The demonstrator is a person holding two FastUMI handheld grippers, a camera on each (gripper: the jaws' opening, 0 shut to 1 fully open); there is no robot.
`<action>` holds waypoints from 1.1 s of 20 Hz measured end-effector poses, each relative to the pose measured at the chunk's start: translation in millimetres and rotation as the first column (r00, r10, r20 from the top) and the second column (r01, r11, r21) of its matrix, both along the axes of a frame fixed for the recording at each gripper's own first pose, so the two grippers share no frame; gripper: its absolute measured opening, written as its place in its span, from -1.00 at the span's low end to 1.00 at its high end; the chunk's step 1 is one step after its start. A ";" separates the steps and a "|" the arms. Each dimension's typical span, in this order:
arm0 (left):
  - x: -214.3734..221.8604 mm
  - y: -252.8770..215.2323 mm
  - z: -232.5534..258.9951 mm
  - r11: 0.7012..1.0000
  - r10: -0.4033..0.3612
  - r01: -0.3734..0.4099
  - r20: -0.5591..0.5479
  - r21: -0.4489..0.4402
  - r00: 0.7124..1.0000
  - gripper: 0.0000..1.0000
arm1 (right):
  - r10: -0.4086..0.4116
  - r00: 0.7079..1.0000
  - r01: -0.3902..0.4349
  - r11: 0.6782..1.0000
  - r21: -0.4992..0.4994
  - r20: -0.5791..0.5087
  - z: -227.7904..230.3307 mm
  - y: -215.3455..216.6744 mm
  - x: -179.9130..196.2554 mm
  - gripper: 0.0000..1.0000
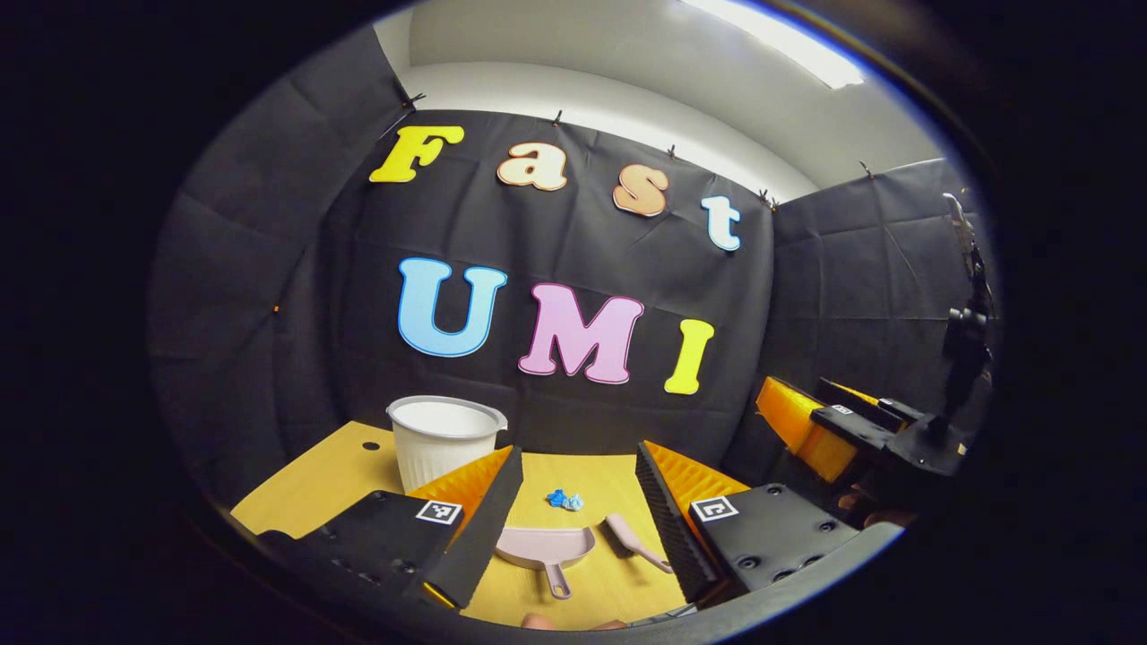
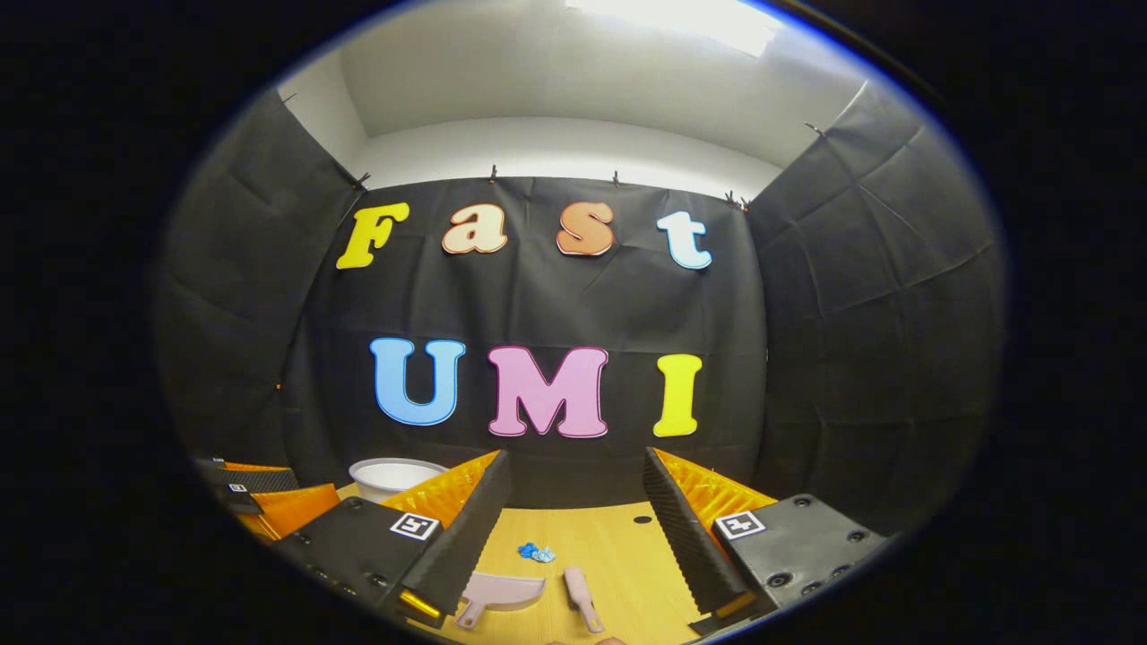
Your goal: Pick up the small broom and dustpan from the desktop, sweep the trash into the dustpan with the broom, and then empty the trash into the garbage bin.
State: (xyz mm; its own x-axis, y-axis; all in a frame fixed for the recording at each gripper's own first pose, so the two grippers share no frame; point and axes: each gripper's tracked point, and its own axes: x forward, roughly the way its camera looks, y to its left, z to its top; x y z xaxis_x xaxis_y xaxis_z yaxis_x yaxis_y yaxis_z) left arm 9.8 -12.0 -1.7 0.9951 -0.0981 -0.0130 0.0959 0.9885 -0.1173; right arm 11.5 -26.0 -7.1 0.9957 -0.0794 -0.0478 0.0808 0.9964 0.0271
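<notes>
Pink dustpan (image 1: 544, 546) and broom (image 1: 633, 540) lie side by side, blue trash (image 1: 564, 500) at twelve o'clock; both grippers (image 1: 573, 515) (image 2: 573, 528) spread, holding nothing.

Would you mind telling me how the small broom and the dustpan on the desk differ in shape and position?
The dustpan has a wide, shallow scoop with a short handle, while the small broom is a narrow, slim stick shape. In the left gripper view the dustpan lies left of the broom, apart from it. The dustpan's handle points toward the camera; the broom lies at a slant. Both are pale pink, lie flat on the wooden desk and are ungripped.
</notes>
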 end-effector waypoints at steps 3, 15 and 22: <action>-2.1 6.3 1.6 1.000 0.013 -0.013 0.011 -0.014 1.000 0.51 | 0.008 1.000 -0.008 1.000 -0.009 0.003 1.0 3.5 -3.4 0.91; -7.2 25.9 -14.2 0.997 0.079 -0.080 -0.031 -0.001 0.996 0.51 | -0.053 0.995 0.054 0.998 0.013 -0.081 -18.9 -10.9 -7.8 0.91; -1.4 23.1 -18.2 0.997 0.076 -0.075 -0.045 0.026 0.996 0.51 | -0.023 0.997 0.021 0.999 -0.024 -0.080 -21.9 -2.0 -2.6 0.86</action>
State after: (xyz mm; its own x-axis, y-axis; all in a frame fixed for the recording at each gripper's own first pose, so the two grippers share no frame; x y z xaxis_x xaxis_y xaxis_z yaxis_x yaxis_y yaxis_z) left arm 8.5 11.0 -19.8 0.9979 -0.0220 -0.0604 0.0161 0.9953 -0.0960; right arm 8.9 -28.1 -29.0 0.9867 -0.1035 -0.1255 0.1039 0.9946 -0.0035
